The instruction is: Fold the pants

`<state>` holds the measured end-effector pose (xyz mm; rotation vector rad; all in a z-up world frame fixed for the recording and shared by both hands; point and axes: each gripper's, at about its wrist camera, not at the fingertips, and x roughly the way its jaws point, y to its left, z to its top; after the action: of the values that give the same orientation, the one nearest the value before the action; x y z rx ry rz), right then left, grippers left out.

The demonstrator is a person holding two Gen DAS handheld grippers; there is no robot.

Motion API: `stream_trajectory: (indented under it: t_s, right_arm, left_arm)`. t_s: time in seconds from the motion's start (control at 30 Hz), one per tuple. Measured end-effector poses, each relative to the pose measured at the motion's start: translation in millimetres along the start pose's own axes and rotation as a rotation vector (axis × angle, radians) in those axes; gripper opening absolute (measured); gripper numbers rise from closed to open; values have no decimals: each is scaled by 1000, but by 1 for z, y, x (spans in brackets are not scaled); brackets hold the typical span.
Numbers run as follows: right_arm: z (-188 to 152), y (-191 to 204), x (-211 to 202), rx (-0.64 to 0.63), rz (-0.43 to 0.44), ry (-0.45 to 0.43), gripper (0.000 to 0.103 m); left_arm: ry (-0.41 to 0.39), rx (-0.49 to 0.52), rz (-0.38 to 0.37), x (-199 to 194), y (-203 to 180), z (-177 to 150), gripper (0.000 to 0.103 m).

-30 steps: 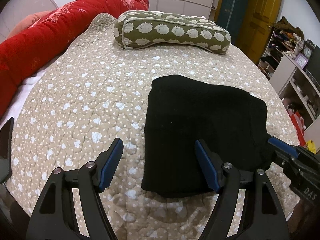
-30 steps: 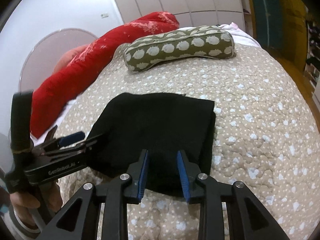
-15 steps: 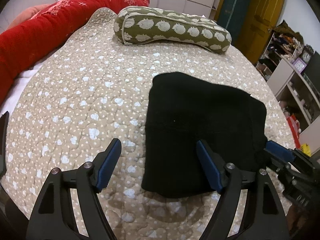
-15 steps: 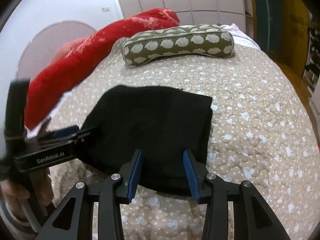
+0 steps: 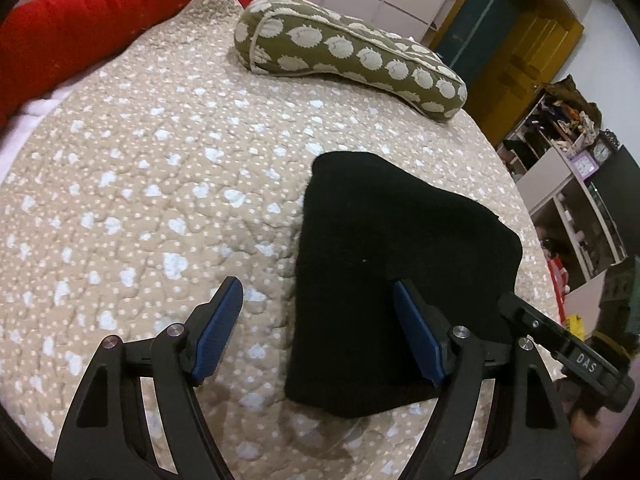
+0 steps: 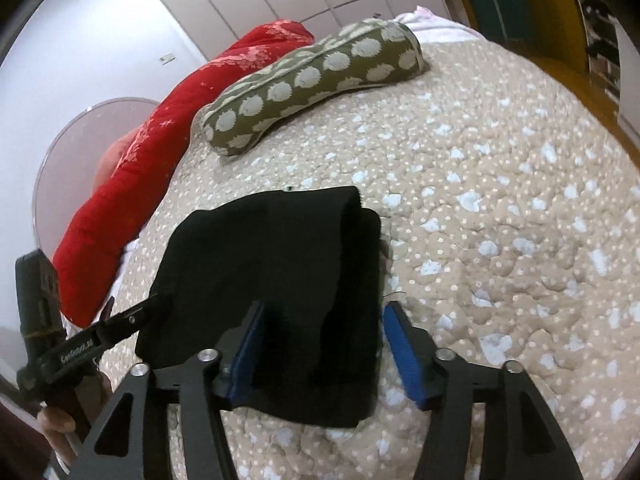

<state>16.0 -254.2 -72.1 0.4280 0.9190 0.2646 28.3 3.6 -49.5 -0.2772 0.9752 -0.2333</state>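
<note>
The black pants (image 5: pixel 384 264) lie folded into a thick bundle on the beige quilted bed (image 5: pixel 160 184); they also show in the right wrist view (image 6: pixel 280 280). My left gripper (image 5: pixel 320 332) is open, its jaws straddling the bundle's near left edge. My right gripper (image 6: pixel 324 344) is open, its blue pads on either side of the bundle's near right part. The right gripper also shows at the right in the left wrist view (image 5: pixel 560 348), at the bundle's right edge. The left gripper shows at the left in the right wrist view (image 6: pixel 100 340).
A green pillow with pale round prints (image 5: pixel 344 52) lies at the far end of the bed. A red blanket (image 5: pixel 88 20) runs along the left side. Shelves with clutter (image 5: pixel 568 168) and a yellow door (image 5: pixel 520 60) stand to the right, off the bed.
My right gripper has opened from nearly shut to wide. Both views have tilted and come closer to the bundle. The left gripper has stayed open.
</note>
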Motion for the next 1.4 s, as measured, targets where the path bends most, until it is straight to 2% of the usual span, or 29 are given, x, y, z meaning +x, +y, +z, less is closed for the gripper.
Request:
stream_trajectory:
  t_s: [0.17, 0.3, 0.37, 0.53, 0.6, 0.67, 0.73, 0.83, 0.93, 1.13, 1.2, 1.27, 1.3, 1.4]
  right_arm:
    - [2, -9, 12, 49, 72, 6, 64]
    - [5, -13, 20, 63, 110, 0, 66]
    - [7, -12, 24, 64, 128, -1, 69]
    - [7, -2, 36, 7, 124, -22, 73]
    - [7, -1, 37, 4, 115, -29, 69]
    - [8, 1, 34, 8, 100, -41, 55]
    - [9, 4, 29, 5, 93, -60, 49]
    - [15, 18, 22, -44, 56, -87, 42]
    - [27, 27, 15, -72, 62, -118, 38]
    - [64, 40, 24, -92, 99, -164, 39]
    - [73, 41, 43, -103, 93, -135, 41]
    - [81, 37, 72, -115, 18, -64, 47]
    - [82, 34, 81, -123, -15, -27, 48]
    - [82, 33, 70, -137, -8, -40, 48]
  left_arm:
    - [29, -9, -41, 14, -1, 2, 80]
    - [32, -17, -50, 21, 1, 5, 90]
    - [38, -28, -64, 25, 3, 6, 90]
    - [32, -18, -81, 34, 0, 6, 100]
    - [13, -4, -74, 34, -3, 4, 100]
    - [2, 6, -76, 32, -5, 3, 94]
    - [0, 35, -120, 26, -12, 3, 65]
    - [-29, 96, -76, 16, -26, 8, 58]
    - [-50, 112, -69, 11, -30, 20, 54]
    - [-112, 86, -54, 3, -22, 54, 54]
    - [-94, 66, -19, 14, -16, 60, 54]
    - [-38, 32, 40, 34, -5, 61, 54]
    - [-18, 24, 43, 41, 0, 59, 54]
    - [-38, 27, 36, 36, 4, 58, 58]
